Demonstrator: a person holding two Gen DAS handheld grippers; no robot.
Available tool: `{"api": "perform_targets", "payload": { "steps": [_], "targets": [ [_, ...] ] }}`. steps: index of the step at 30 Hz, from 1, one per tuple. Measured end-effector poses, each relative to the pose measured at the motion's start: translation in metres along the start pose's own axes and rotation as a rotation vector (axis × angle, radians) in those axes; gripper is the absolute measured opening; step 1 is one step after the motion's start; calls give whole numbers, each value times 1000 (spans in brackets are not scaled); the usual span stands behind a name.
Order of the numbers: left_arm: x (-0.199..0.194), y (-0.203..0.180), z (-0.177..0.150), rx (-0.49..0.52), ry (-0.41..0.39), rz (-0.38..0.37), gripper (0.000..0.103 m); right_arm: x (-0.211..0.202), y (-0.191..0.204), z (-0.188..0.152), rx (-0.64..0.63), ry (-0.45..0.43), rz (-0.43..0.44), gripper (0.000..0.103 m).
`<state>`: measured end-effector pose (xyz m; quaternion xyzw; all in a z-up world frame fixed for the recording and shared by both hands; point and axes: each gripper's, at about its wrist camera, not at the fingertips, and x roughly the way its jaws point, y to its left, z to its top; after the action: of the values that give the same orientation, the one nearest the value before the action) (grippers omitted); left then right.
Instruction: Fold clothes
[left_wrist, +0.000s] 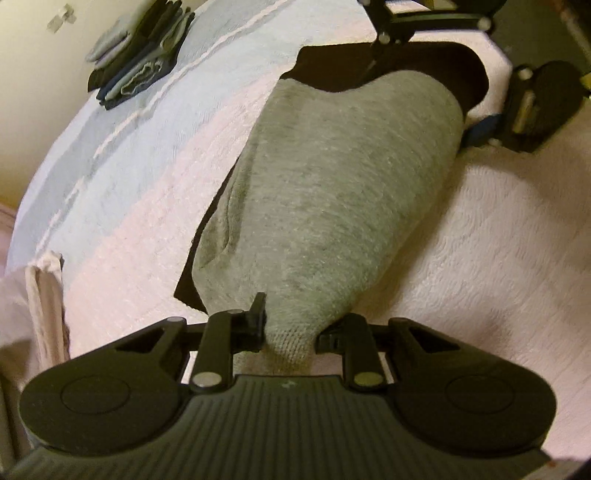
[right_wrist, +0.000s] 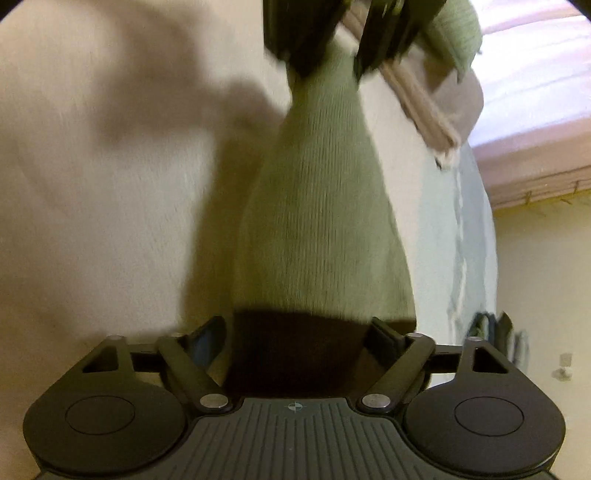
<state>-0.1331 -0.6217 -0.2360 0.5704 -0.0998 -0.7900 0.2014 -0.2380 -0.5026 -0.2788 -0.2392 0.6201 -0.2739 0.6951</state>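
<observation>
The grey sock (left_wrist: 325, 206) with its dark cuff lies stretched on the pink bedspread (left_wrist: 498, 258), the left gripper (left_wrist: 291, 332) clamped on its toe at six o'clock, the right gripper (right_wrist: 295, 343) closed on the cuff at twelve. Folding seems about to start; next, bring the ends together.

bed (left_wrist: 480, 229): pink-and-pale-blue cover | grey sock (left_wrist: 325, 206) lying mid-bed | folded clothes stack (left_wrist: 140, 51) at far edge

Bedspread (left_wrist: 480, 229) open on the right of the grey sock (left_wrist: 332, 192), and open on its left up to the folded pile (left_wrist: 140, 59) near the far edge. Right gripper (left_wrist: 436, 33) blocks the sock's far end. A bunched towel (left_wrist: 40, 295) crowds the near-left corner.
</observation>
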Motion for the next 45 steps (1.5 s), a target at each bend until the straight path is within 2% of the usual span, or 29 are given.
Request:
{"api": "perform_targets", "payload": {
  "steps": [1, 3, 4, 12, 18, 24, 31, 38, 45],
  "targets": [
    [-3, 1, 1, -9, 2, -4, 18, -1, -6, -5, 21, 0, 27, 43],
    [-12, 0, 3, -15, 8, -12, 18, -10, -24, -13, 92, -19, 58, 31],
    [-18, -1, 6, -14, 7, -21, 18, -19, -33, -16, 96, -24, 65, 29],
    [-94, 16, 54, -66, 18, -179, 18, -104, -130, -40, 148, -56, 299, 27],
    [-132, 21, 103, -95, 57, -201, 18, -140, -179, -71, 186, -97, 446, 27],
    [-140, 19, 175, -129, 114, -167, 18, -156, -211, -134, 158, -166, 451, 27],
    [-129, 27, 288, -146, 155, -110, 18, -156, -275, -226, 126, -220, 437, 27],
    [-110, 51, 381, -105, 114, -100, 18, -158, -337, -300, 142, -201, 380, 27],
    [-87, 100, 443, -48, 22, -108, 18, -143, -408, -345, 165, -147, 339, 27]
  ]
}}
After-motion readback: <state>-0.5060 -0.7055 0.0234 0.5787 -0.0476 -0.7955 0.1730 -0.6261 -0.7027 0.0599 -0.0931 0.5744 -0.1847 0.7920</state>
